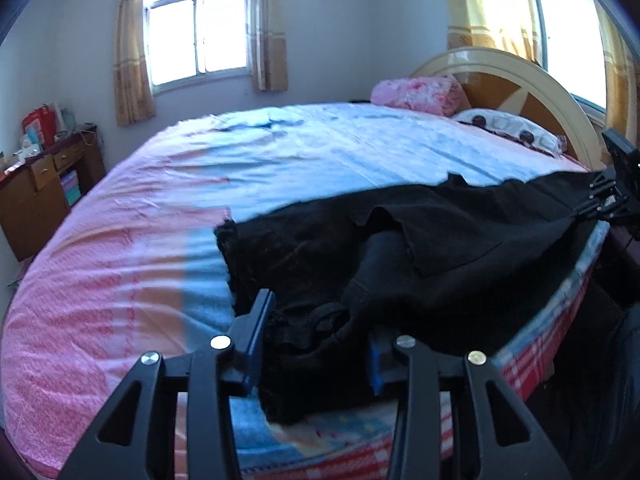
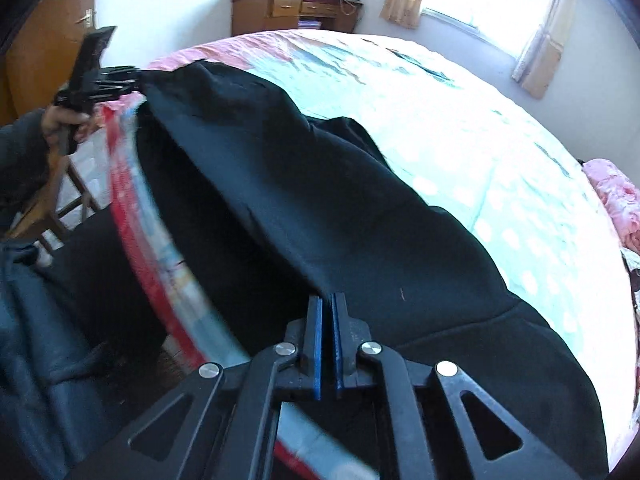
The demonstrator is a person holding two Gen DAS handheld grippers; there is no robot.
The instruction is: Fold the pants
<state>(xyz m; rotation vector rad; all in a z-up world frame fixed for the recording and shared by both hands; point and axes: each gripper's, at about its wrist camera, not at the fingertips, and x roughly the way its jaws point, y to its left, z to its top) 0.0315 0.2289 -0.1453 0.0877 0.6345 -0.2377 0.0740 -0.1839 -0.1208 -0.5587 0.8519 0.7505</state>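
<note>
A wooden desk (image 1: 48, 184) (its top cluttered) stands beyond the bed (image 1: 120, 260), where a pink pillow (image 1: 416, 94) leans against the headboard (image 1: 520, 88).

1 pants (image 1: 420, 240) – 2 pillows (image 1: 416, 94) – 2 windows (image 1: 198, 36)

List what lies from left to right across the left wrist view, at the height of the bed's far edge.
Wooden desk → pink and blue bed sheet → black pants → right gripper.
</note>
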